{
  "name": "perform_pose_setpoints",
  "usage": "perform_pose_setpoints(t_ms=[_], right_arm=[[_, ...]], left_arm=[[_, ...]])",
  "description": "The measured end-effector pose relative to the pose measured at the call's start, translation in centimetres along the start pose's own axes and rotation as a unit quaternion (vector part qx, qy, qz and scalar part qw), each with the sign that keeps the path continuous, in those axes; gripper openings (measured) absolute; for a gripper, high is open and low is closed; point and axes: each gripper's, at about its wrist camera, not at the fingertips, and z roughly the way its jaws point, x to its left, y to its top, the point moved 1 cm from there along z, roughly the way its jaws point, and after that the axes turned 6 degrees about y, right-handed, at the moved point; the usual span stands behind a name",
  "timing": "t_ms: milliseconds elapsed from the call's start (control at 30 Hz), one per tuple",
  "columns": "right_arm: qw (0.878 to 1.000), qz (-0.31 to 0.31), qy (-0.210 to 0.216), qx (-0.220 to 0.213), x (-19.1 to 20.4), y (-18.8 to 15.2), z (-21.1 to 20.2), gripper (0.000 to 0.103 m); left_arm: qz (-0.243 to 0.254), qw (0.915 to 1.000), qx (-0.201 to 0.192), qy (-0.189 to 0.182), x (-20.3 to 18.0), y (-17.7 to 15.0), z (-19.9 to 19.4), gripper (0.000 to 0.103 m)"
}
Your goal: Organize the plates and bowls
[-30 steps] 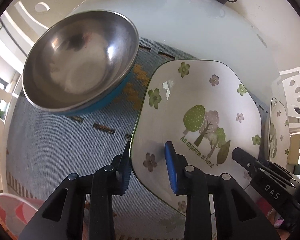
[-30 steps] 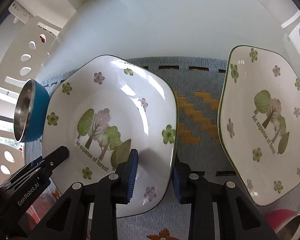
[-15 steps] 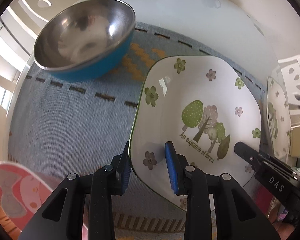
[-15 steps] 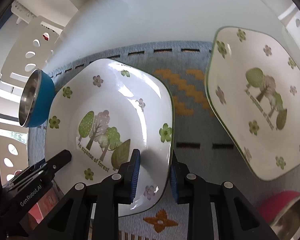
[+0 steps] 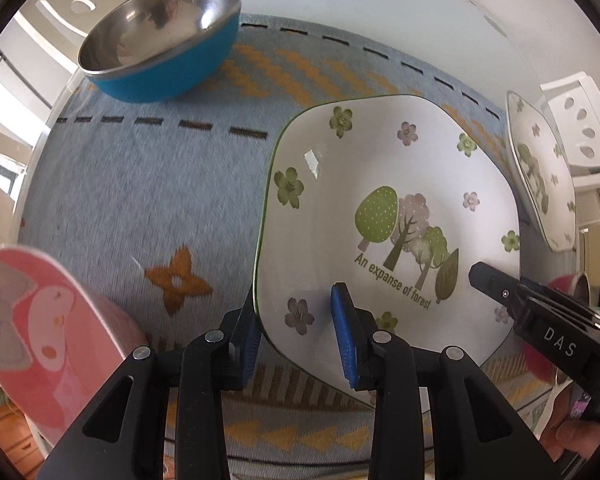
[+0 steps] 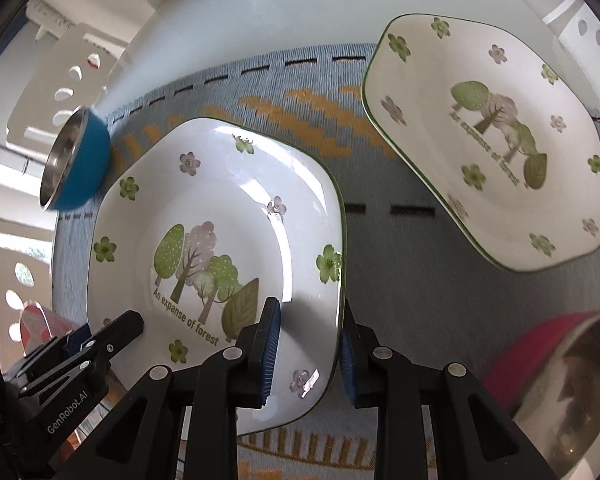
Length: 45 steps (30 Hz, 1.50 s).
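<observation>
Both grippers hold one white plate with a tree print (image 5: 388, 216), lifted above the mat. My left gripper (image 5: 296, 316) is shut on its left rim; my right gripper (image 6: 308, 332) is shut on its right rim, the same plate in the right wrist view (image 6: 220, 248). A second matching plate (image 6: 496, 148) lies on the mat to the right, also at the right edge of the left wrist view (image 5: 540, 176). A blue steel bowl (image 5: 160, 36) stands at the far left, also in the right wrist view (image 6: 74, 160).
A grey-blue woven mat with orange patterns (image 5: 140, 200) covers the white table (image 6: 300, 8). A pink cartoon plate (image 5: 40, 312) sits at the near left. A pink-red steel bowl (image 6: 568, 380) stands near right. White chairs (image 6: 60, 72) surround the table.
Both grippers have carried the tree plate back toward the near edge. The blue bowl and second plate now look farther away, and the pink plate and red bowl have come into view.
</observation>
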Motion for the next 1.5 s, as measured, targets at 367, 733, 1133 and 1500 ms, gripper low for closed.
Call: perform_pose_setpoints(t_ms=[367,733,1133,1500], right_arm=[[1.0,0.001,-0.002,0.007,-0.2,-1.0,0.4,0.026],[1.0,0.018,0.017,0.007,-0.6,0.6,0.9,0.027],[1.0,-0.002,-0.001,0.002,0.7,2.8,1.5,0.044],[0.999,-0.037,-0.022,0.007,2.2,3.3,2.5,0.047]], left_arm=[[-0.017,0.9996,0.01,-0.018,1.4,1.4,1.9,0.03],[-0.03,0.9993,-0.004,-0.02,3.3,5.1,3.0,0.035],[-0.032,0.9993,-0.01,-0.017,3.2,8.9,4.1,0.038],[-0.03,0.9992,-0.022,-0.017,2.3,8.1,4.0,0.038]])
